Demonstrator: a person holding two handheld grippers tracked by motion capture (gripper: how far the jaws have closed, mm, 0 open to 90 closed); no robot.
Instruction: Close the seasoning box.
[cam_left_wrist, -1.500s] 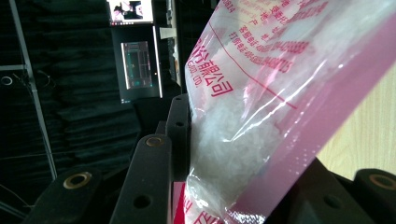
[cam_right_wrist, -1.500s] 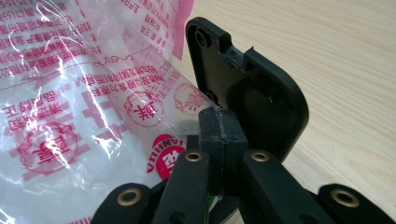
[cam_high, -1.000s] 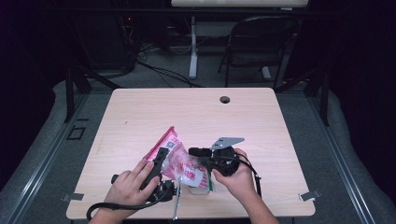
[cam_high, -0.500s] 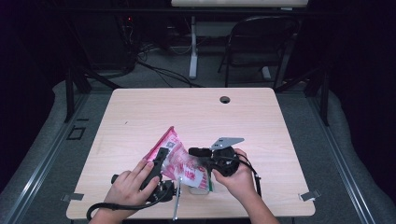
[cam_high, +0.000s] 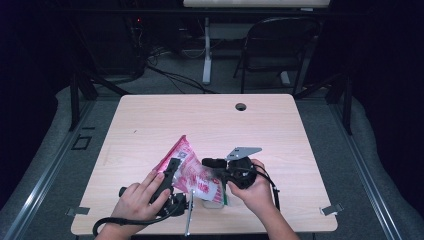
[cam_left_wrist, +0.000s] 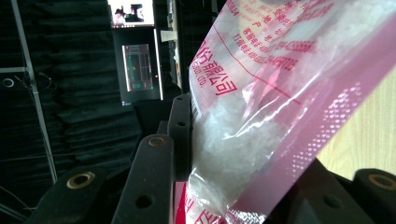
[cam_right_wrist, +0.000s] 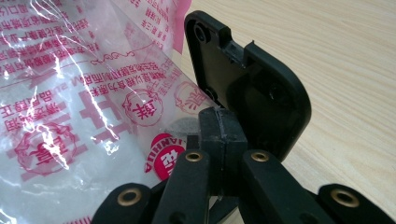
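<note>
One clear plastic bag with pink edges and red print (cam_left_wrist: 261, 116), filled with white crystals, is clamped between the part-open jaws of the left gripper (cam_high: 167, 177). Its film edge is pinched in the fully closed right gripper (cam_right_wrist: 217, 135). It is held above the near edge of one light wooden counter (cam_high: 210, 120).

Bag (cam_high: 187, 170): clear plastic, pink edges, red print, white crystals (cam_left_wrist: 233, 140) inside. Held tilted above table's near edge, around 6 o'clock; pink corner pointed toward 11 o'clock.
</note>
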